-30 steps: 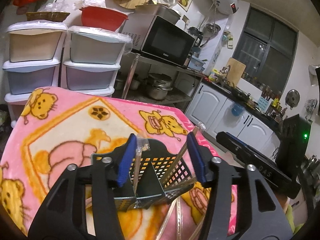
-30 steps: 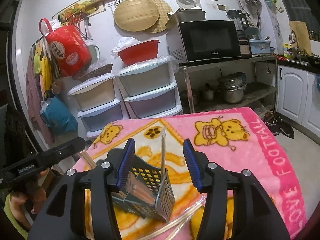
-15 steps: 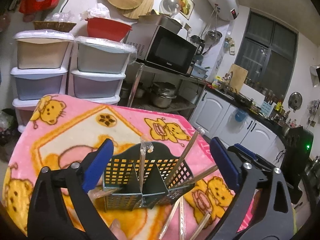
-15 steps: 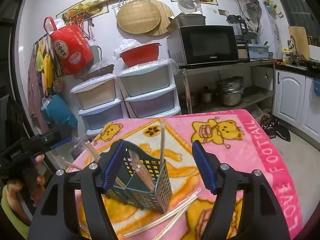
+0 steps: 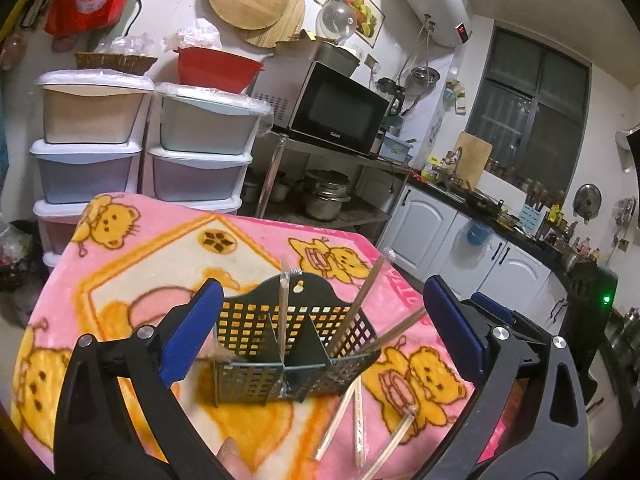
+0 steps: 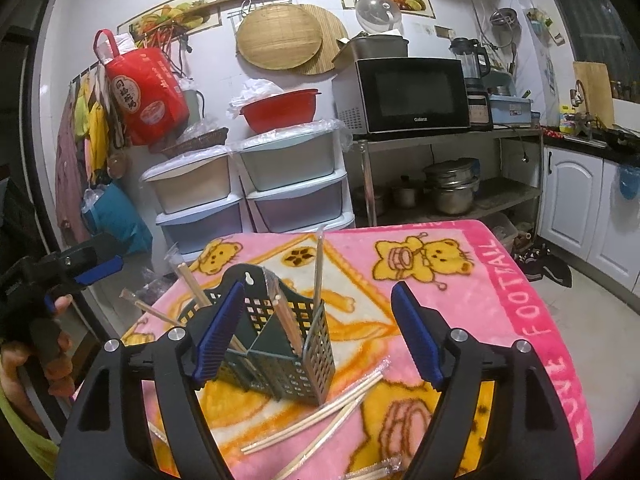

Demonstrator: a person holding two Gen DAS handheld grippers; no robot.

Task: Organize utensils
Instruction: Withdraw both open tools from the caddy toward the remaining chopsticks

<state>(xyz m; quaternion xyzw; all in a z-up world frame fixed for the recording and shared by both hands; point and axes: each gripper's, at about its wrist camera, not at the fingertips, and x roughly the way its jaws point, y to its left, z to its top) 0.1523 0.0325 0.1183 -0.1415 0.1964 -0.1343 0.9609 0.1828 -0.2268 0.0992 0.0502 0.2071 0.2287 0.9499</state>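
Note:
A dark perforated utensil caddy (image 5: 288, 344) stands on the pink bear blanket (image 5: 132, 264); it also shows in the right wrist view (image 6: 276, 344). Wrapped chopsticks (image 5: 285, 312) stand upright in its compartments, and more lean out to the right (image 5: 362, 296). Loose chopsticks (image 5: 356, 432) lie on the blanket beside the caddy, and they show in the right wrist view (image 6: 316, 416). My left gripper (image 5: 320, 332) is open and empty, jaws wide on either side of the caddy. My right gripper (image 6: 316, 336) is open and empty, just in front of the caddy.
Stacked plastic drawers (image 6: 248, 196) stand behind the table. A metal rack with a microwave (image 6: 412, 96) and pots is to the right. White kitchen cabinets (image 5: 432, 232) stand at the far right. The left gripper shows at the left edge of the right wrist view (image 6: 80, 268).
Both grippers have opened wide and pulled back a little from the caddy. The chopsticks they held now stand in the caddy.

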